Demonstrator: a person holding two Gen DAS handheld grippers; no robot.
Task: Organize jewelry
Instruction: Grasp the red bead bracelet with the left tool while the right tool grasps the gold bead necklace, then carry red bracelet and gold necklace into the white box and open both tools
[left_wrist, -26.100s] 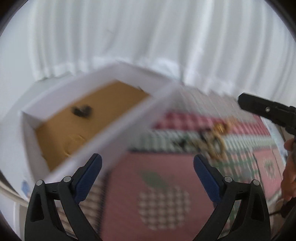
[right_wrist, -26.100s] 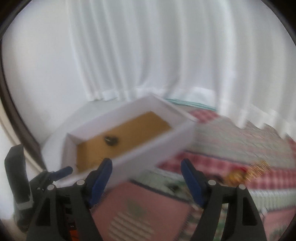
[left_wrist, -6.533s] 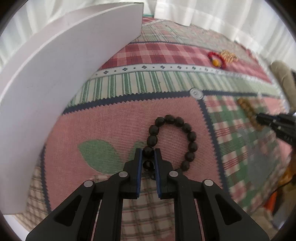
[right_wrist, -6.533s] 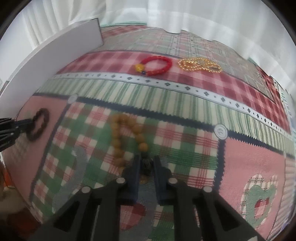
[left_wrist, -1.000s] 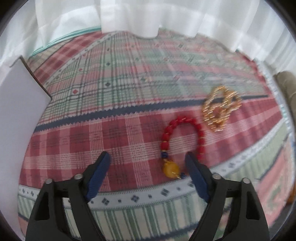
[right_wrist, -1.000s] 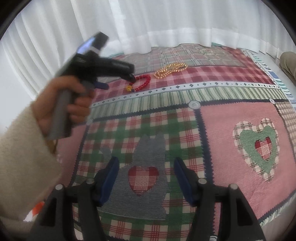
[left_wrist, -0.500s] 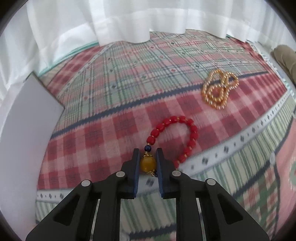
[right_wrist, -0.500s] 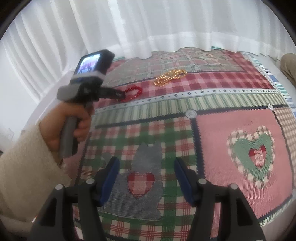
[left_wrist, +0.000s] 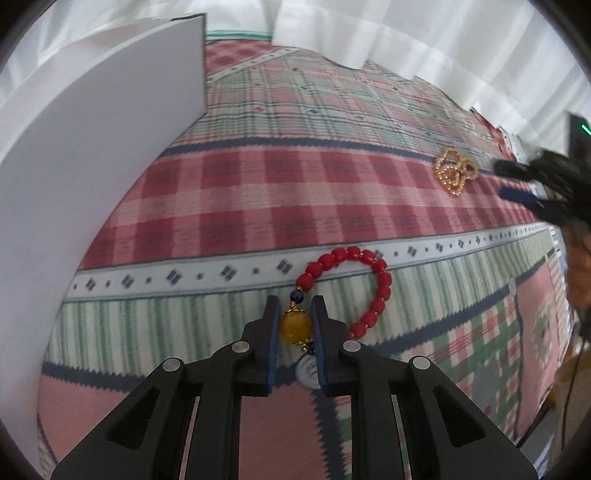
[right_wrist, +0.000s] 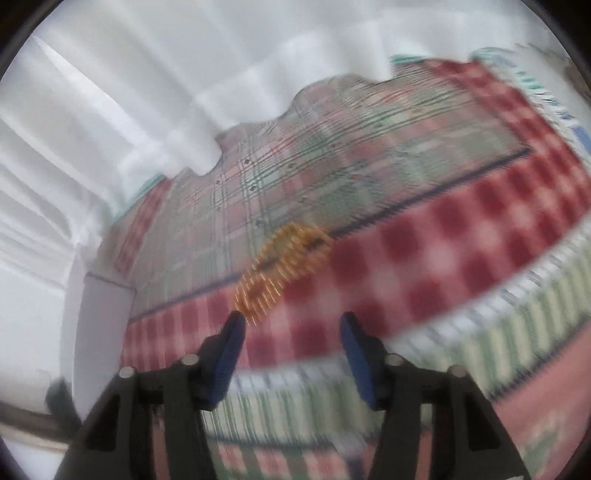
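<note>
We see the red beaded bracelet with its big amber bead (left_wrist: 347, 291) lying on the patchwork checked quilt (left_wrist: 258, 199), toward the quilt's near side. Its amber bead sits between the left gripper (left_wrist: 294, 326) pads. The tall white box wall (left_wrist: 85, 155) stands on the quilt's left edge, left of the bracelet. The coiled gold bead chain (left_wrist: 455, 170) lies farther back and to the right, near the quilt's right edge, with the right gripper (right_wrist: 291, 332) just before it, apart from it.
</note>
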